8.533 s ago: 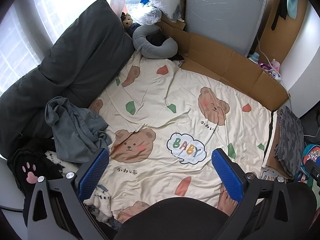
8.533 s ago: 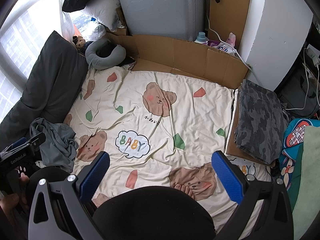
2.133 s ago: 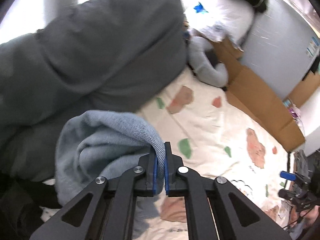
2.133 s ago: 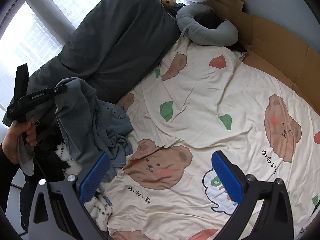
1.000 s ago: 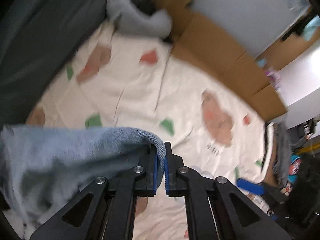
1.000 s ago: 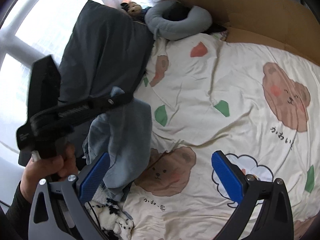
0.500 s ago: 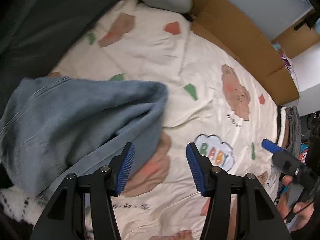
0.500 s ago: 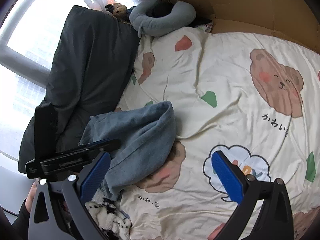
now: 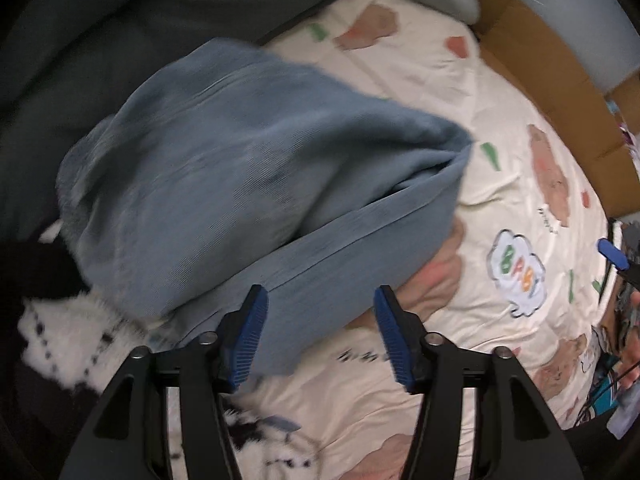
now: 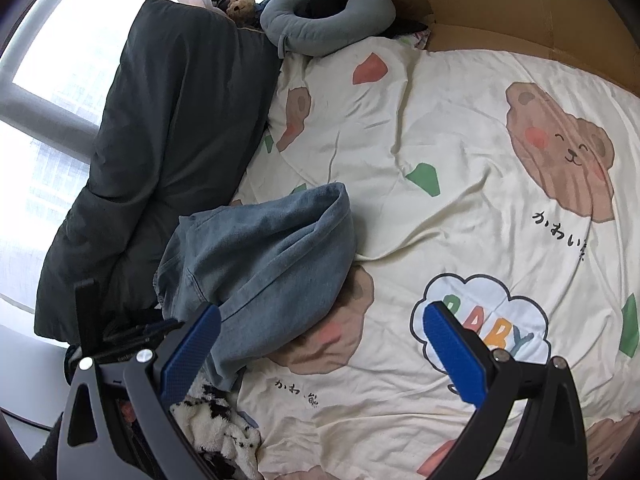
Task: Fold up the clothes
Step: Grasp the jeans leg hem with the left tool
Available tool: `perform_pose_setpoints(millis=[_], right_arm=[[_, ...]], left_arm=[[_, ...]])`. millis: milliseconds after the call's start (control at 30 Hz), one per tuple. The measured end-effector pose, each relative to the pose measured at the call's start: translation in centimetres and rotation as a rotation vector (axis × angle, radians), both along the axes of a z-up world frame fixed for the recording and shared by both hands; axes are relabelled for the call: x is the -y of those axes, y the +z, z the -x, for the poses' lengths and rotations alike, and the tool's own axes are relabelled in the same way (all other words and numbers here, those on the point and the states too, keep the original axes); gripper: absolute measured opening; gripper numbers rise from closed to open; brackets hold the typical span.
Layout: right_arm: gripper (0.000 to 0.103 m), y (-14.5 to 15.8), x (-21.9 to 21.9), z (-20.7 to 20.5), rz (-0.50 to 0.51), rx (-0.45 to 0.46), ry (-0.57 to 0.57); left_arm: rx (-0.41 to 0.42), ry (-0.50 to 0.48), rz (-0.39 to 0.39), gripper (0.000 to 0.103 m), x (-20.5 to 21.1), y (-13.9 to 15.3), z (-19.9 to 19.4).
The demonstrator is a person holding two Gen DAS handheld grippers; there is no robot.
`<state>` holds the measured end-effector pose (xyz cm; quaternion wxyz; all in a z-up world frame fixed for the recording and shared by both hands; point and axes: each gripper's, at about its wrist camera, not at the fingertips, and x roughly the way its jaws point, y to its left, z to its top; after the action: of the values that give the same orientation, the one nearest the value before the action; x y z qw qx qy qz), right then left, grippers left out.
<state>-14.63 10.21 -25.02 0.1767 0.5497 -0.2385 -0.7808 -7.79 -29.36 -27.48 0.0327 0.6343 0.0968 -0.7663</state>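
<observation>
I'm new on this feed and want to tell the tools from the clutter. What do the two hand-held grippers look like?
Both match. The left hand-held gripper and the right hand-held gripper each have two black, angular fingers with cut-out openings and silver round bolt heads at the joints. The inner faces carry bright blue pads with a fine ribbed or dotted texture. No cables, markings or sleeves show clearly on them.

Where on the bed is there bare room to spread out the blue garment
The widest bare patch of the cream bear-print sheet lies between the crumpled blue denim garment, the cardboard wall and the grey curved pillow. It is crowded along the dark grey duvet and by the black-and-white fluffy fabric.
</observation>
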Motion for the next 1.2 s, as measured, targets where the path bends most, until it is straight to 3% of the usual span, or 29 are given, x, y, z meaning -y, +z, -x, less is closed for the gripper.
perform_pose_setpoints(millis=[67, 333, 733, 800, 1200], right_arm=[[0.103, -0.2, 0.1, -0.1, -0.001, 0.005, 0.003], [0.103, -1.4, 0.9, -0.7, -0.002, 0.03, 0.026], [0.103, -2.6, 1.1, -1.1, -0.016, 0.059, 0.033], [0.103, -2.9, 1.2, -1.2, -0.021, 0.063, 0.036], [0.103, -3.8, 1.3, -1.4, -0.039, 0.088, 0.044]], left_arm=[[0.002, 0.04, 0.004, 0.075, 1.4, -0.4, -1.3], [0.056, 0.154, 0.044, 0.075, 5.5, -2.9, -5.2], [0.069, 0.164, 0.075, 0.076, 8.4, -6.6, -5.3], [0.084, 0.175, 0.109, 0.076, 9.4, -7.5, -5.2], [0.101, 0.153, 0.049, 0.075, 11.7, -10.8, -5.5]])
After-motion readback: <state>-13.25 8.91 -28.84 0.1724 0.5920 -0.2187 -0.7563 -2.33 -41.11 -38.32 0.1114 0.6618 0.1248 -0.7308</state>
